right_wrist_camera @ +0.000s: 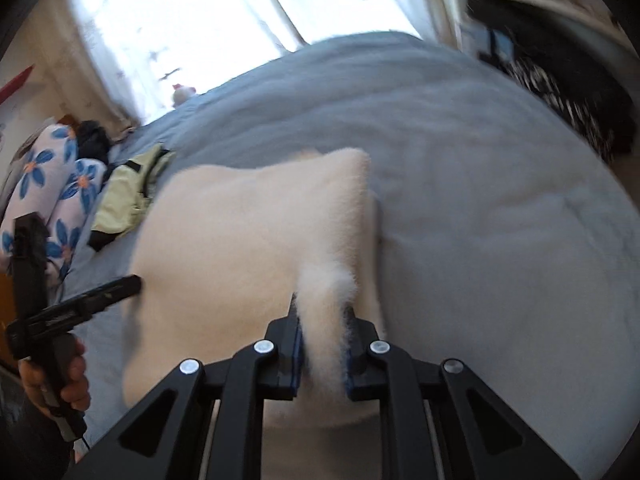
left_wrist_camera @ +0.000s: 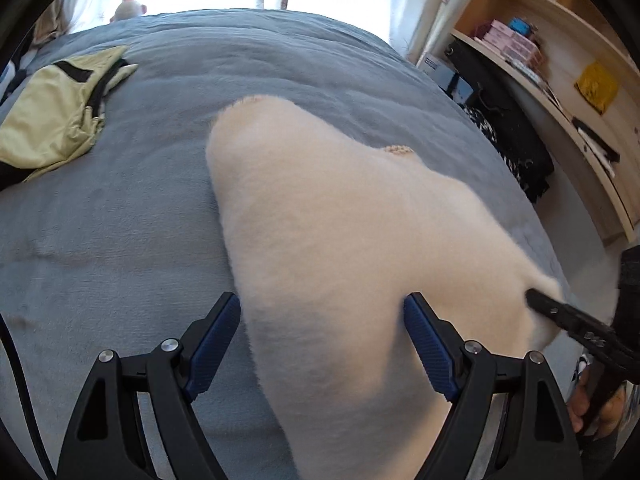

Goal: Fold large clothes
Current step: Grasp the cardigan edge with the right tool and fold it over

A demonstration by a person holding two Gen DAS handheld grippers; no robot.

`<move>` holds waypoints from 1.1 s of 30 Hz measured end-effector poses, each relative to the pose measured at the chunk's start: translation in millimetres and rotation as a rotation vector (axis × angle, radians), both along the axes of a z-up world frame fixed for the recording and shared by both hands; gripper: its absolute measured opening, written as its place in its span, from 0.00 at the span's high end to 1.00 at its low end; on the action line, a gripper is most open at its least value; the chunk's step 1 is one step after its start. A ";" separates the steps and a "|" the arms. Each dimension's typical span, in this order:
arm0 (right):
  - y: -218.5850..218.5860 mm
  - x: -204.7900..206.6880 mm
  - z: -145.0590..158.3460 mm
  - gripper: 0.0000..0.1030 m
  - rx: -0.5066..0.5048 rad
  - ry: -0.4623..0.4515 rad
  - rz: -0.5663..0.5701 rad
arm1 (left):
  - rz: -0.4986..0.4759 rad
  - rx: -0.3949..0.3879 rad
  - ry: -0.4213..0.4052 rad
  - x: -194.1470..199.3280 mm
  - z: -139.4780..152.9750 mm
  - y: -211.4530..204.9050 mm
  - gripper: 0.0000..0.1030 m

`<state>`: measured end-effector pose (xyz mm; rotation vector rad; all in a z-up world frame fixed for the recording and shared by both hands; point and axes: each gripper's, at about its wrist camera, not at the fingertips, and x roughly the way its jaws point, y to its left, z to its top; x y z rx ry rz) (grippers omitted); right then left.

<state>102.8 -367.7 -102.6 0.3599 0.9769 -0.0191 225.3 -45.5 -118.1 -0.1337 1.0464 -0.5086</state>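
Two grippers work on one cream-white fluffy fleece garment, which lies partly folded on the blue-grey plush bedspread and fills the centre and lower right of the left wrist view. The right gripper is pinched on a tuft of the fleece's near edge at lower centre of its own view. The left gripper stands spread wide, the garment's near-left edge between its blue pads without being squeezed. The fleece looks soft, thick and light, likely to sag and stretch rather than slip; the near corners seem the best holds.
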 end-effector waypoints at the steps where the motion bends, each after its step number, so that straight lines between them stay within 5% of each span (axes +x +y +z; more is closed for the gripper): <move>1: -5.8 2.4 -17.8 0.86 0.037 0.033 -0.018 | -0.001 0.003 0.006 0.4 -3.7 -4.3 0.20; 4: -5.2 6.1 -30.6 0.84 0.041 0.028 -0.025 | 0.011 0.051 -0.034 0.4 -10.2 -12.6 0.20; 9: -2.4 15.8 -15.6 0.73 0.013 0.075 -0.009 | 0.007 0.020 0.001 2.7 -9.0 -2.8 0.20; 12: -14.5 18.8 2.6 0.62 0.040 0.040 -0.033 | -0.010 0.023 0.011 2.8 -1.2 0.5 0.20; 14: -24.3 28.6 11.7 0.44 0.064 0.010 -0.057 | -0.007 0.031 -0.009 4.8 4.7 4.0 0.20; 16: -30.0 45.0 13.9 0.41 0.067 0.003 -0.070 | 0.009 0.039 -0.021 13.4 9.1 8.0 0.20; 24: -45.8 129.4 -33.4 0.42 0.149 0.146 -0.076 | 0.069 0.024 0.063 64.7 3.0 6.9 0.20; 26: -40.7 140.4 -37.3 0.75 0.164 0.144 -0.027 | 0.073 0.040 0.061 72.7 1.9 1.1 0.20; 28: -34.5 140.7 -26.5 0.82 0.097 0.097 -0.024 | 0.092 0.081 0.037 77.6 1.9 -3.0 0.21; 33: -29.6 142.9 -41.2 0.78 0.035 0.117 -0.034 | 0.108 0.083 0.057 87.5 -14.1 -4.8 0.22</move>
